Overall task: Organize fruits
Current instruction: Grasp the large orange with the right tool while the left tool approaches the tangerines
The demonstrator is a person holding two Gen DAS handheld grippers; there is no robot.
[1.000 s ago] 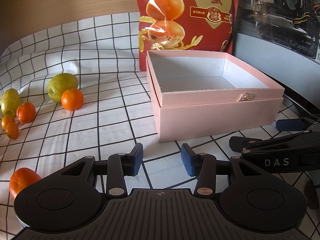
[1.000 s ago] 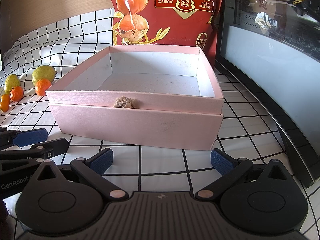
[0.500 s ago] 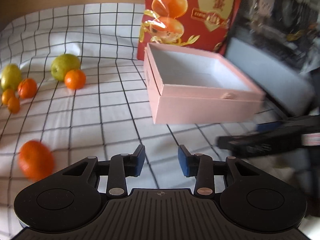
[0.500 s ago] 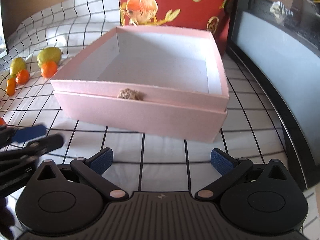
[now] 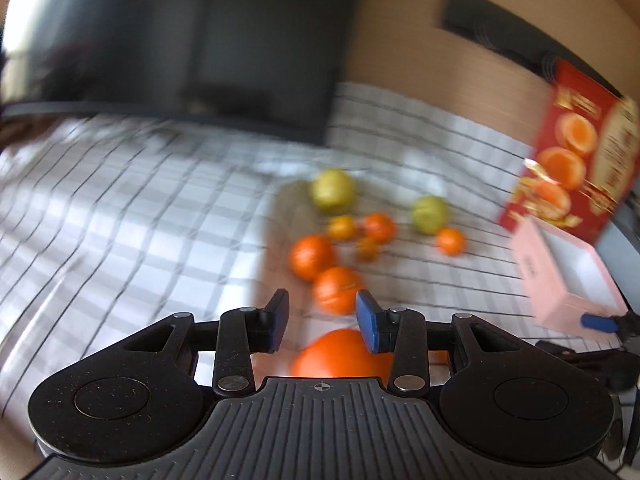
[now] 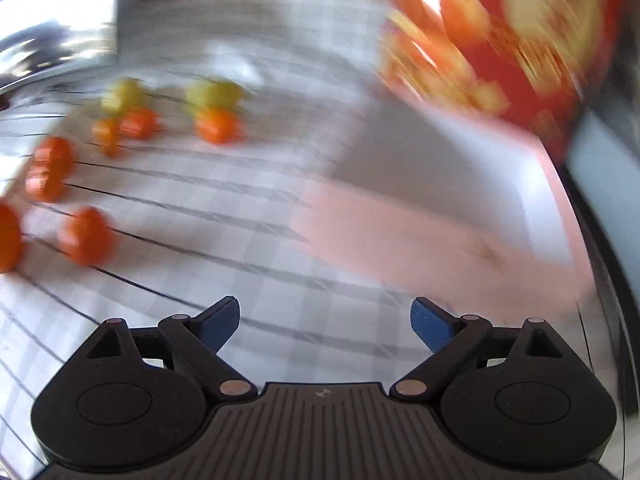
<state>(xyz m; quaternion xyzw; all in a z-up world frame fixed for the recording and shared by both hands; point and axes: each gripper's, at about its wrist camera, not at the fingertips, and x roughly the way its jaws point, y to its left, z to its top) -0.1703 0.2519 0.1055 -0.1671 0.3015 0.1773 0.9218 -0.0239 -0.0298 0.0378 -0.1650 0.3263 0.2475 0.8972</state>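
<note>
Lying scattered on the gridded cloth covering the table: round oranges and tangerines, bright orange, blurred by motion, plus two yellow-green pears farther back. Sitting nearest the lens, a large orange, below and just behind the left hand-held gripper; jaws part-open, gripping nothing, pads not pressing on any fruit. Showing between the blue pads, a second orange farther off on the cloth. Standing at far right, a pink box, open-topped, white inside, empty as far as visible, with a red snack bag behind it. Closing at this moment, the right hand-held gripper, jaws wide, nothing between them, only cloth beneath. Smearing heavily in the right wrist view: fruit cluster at upper left, pink box at right.
</note>
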